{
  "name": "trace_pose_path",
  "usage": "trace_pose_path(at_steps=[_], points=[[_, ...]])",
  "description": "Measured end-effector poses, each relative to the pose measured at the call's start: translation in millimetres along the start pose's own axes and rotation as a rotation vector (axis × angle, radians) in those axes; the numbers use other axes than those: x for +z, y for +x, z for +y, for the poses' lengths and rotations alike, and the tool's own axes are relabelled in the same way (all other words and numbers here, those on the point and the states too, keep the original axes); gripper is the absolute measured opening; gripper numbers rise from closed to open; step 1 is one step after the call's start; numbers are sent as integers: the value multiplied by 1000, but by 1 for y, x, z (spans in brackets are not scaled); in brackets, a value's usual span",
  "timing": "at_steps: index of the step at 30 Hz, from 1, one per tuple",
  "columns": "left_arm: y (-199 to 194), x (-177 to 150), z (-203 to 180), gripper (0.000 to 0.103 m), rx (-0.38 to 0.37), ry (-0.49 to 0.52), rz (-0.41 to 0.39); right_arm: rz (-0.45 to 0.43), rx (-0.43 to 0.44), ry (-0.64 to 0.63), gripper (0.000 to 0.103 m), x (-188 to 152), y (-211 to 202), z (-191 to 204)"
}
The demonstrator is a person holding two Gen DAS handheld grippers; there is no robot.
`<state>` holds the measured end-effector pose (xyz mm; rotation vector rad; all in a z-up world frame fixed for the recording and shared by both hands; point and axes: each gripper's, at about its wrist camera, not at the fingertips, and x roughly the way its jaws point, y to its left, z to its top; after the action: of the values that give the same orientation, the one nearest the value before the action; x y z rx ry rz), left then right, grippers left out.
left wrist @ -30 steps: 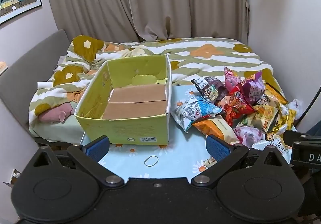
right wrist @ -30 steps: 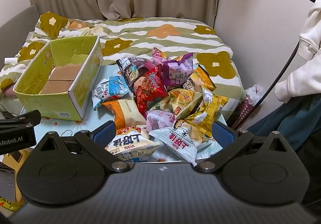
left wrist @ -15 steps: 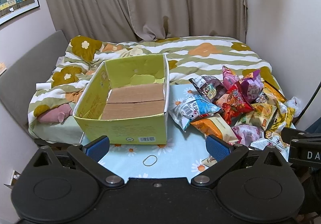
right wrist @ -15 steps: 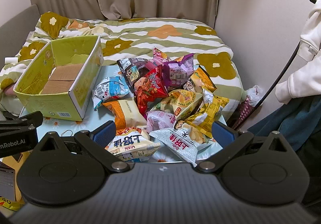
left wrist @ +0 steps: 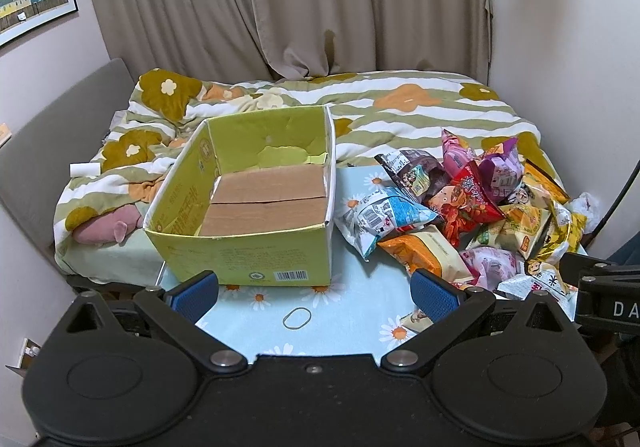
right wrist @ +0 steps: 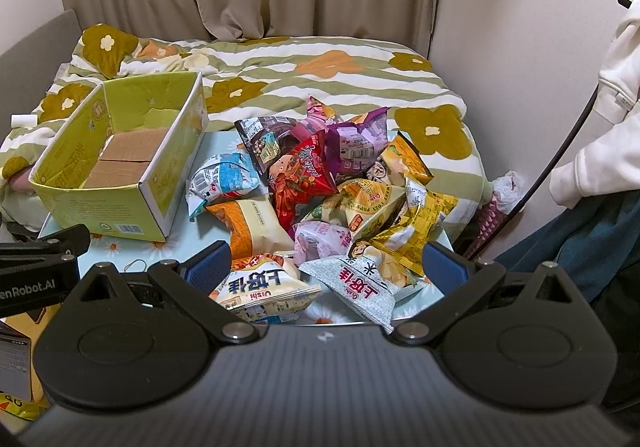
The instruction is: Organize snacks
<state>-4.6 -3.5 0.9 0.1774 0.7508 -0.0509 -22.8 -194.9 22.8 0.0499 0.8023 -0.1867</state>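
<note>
A green cardboard box (left wrist: 240,251) (right wrist: 116,207) stands open on a light blue daisy-print table (left wrist: 360,299), with only its brown bottom flaps showing inside. To its right lies a heap of several snack bags (left wrist: 472,215) (right wrist: 340,195): blue-white, red, purple, orange and yellow ones. My left gripper (left wrist: 314,293) hangs open in front of the box with nothing between its fingers. My right gripper (right wrist: 326,267) is open just before the heap, above two white bags (right wrist: 264,291) at the table's near edge.
A rubber band (left wrist: 297,317) lies on the table in front of the box. Behind the table is a bed with a striped flower quilt (left wrist: 360,107). A person's white sleeve (right wrist: 600,127) and a black cable (right wrist: 552,167) are at the right.
The left view has shifted slightly, with the box and bags sitting a little lower and nearer the centre. The right view is almost unchanged. Both grippers stay open.
</note>
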Motion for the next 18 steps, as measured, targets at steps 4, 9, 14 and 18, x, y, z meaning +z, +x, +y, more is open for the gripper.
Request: trace_pose_path(at_steps=[4, 9, 14, 18], points=[[0, 0, 0, 103, 2, -5, 3, -1, 1, 0, 103, 0, 0, 0], [0, 0, 1, 103, 1, -6, 4, -1, 0, 0, 103, 0, 0, 0], [0, 0, 1, 103, 1, -6, 4, -1, 0, 0, 103, 0, 0, 1], [0, 0, 1, 103, 0, -7, 4, -2, 0, -1, 103, 0, 1, 1]])
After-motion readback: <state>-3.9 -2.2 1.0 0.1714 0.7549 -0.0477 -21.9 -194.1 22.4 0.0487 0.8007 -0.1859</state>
